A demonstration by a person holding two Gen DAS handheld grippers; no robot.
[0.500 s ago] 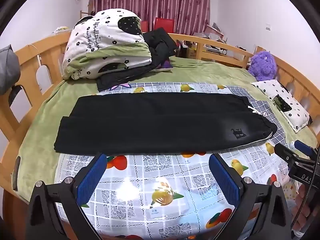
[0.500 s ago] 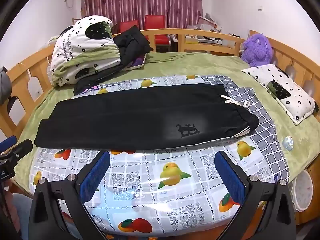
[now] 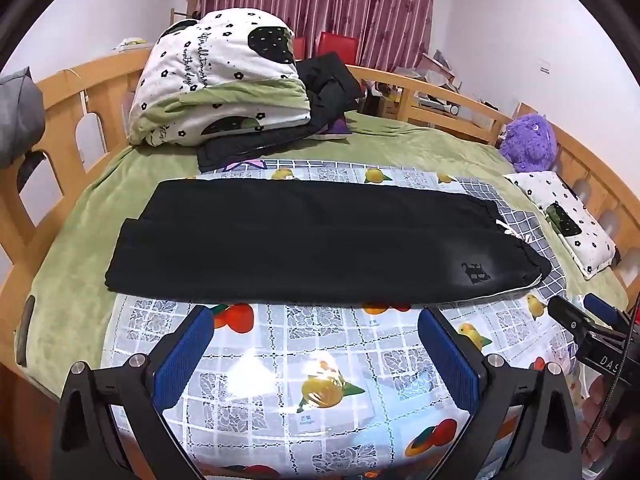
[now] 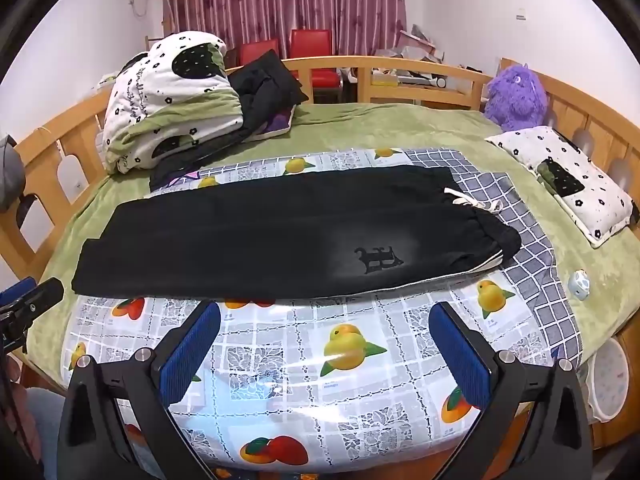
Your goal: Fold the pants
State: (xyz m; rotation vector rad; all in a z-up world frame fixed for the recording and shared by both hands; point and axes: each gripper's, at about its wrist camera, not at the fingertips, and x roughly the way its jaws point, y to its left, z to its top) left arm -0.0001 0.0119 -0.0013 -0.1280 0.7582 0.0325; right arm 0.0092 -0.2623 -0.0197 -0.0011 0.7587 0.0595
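Black pants [image 3: 320, 244] lie flat across a fruit-print plastic sheet [image 3: 320, 364] on the bed, folded lengthwise, legs to the left, waistband with white drawstring to the right. They also show in the right wrist view [image 4: 280, 236]. My left gripper [image 3: 316, 356] is open and empty, held above the sheet in front of the pants' near edge. My right gripper [image 4: 324, 356] is open and empty, also in front of the near edge, nearer the waistband. The right gripper's tip shows at the right of the left wrist view [image 3: 580, 324].
A folded floral quilt [image 3: 224, 92] and dark clothes [image 3: 320, 92] sit at the back left. A purple plush toy [image 4: 516, 96] and a small pillow [image 4: 568, 180] lie at the right. A wooden rail [image 4: 400, 64] rings the bed. A small round object [image 4: 579, 284] lies near the right edge.
Both views have shifted very slightly; the pants have not moved and both grippers stay open.
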